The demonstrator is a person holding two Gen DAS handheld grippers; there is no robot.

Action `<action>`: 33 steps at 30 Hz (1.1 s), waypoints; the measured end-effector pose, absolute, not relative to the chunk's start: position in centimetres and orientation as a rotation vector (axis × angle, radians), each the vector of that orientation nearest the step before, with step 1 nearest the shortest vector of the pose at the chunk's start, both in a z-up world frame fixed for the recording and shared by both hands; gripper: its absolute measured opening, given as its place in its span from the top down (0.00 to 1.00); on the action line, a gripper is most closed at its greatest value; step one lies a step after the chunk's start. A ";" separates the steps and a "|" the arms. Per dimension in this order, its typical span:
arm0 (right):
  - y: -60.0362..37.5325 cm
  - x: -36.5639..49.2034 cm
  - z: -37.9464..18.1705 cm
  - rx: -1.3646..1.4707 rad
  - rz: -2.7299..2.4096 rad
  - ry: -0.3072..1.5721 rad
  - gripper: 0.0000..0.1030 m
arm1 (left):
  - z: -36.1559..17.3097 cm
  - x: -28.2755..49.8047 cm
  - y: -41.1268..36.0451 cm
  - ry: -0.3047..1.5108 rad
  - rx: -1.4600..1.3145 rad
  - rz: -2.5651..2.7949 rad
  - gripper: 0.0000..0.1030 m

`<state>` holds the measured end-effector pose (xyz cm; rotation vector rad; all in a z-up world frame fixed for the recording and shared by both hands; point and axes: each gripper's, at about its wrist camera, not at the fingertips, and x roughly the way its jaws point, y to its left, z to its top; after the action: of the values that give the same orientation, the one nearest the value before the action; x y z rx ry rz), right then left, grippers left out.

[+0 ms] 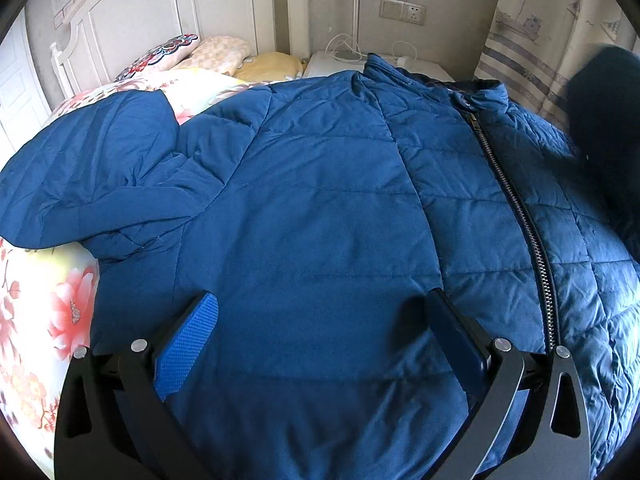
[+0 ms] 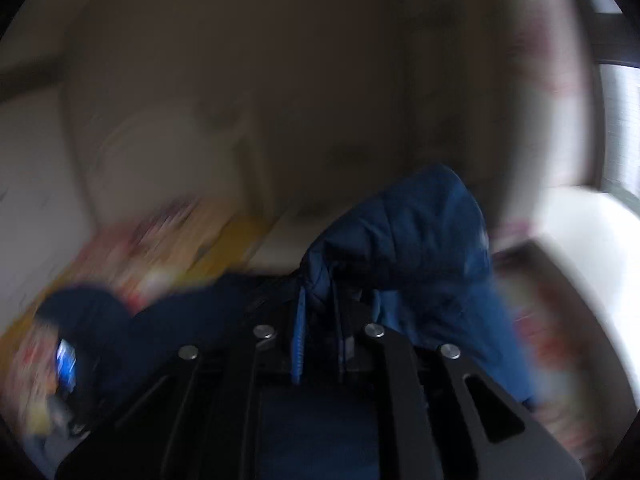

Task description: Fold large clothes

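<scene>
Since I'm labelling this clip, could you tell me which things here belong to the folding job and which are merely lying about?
Belongs to the job:
blue jacket
left gripper
right gripper

Lying about:
pillows
floral bedspread
headboard
wall socket

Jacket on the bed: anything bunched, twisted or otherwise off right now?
Mostly fine: the jacket lies flat, zipped. One sleeve is folded back on itself at the bed's edge. The right gripper holds a bunched fold of it, but that view is motion-blurred.
</scene>
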<state>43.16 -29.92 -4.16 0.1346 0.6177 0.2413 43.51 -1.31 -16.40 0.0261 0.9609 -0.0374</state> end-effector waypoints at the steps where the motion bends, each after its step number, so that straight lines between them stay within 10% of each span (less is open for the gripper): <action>1: -28.1 43.9 -5.6 0.109 0.280 0.688 0.60 | -16.4 43.5 -1.3 0.961 0.026 -0.038 0.04; 2: -26.3 44.3 -7.0 0.079 0.294 0.738 0.36 | -16.4 43.5 -1.3 0.961 0.025 -0.038 0.04; 3: -25.6 44.1 -7.7 0.068 0.304 0.754 0.35 | -16.4 43.5 -1.3 0.960 0.024 -0.039 0.04; 23: -39.7 34.2 -14.7 0.411 -0.106 0.648 0.35 | -13.3 49.0 -5.0 0.981 -0.353 -0.363 0.06; 33: -40.4 33.1 -14.9 0.458 -0.084 0.623 0.35 | -10.3 47.1 -6.7 0.819 -0.299 -0.277 0.77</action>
<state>33.06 -40.38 -14.90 0.4582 0.6231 -0.0841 47.11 -6.69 -10.28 -0.2993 0.8191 -0.2768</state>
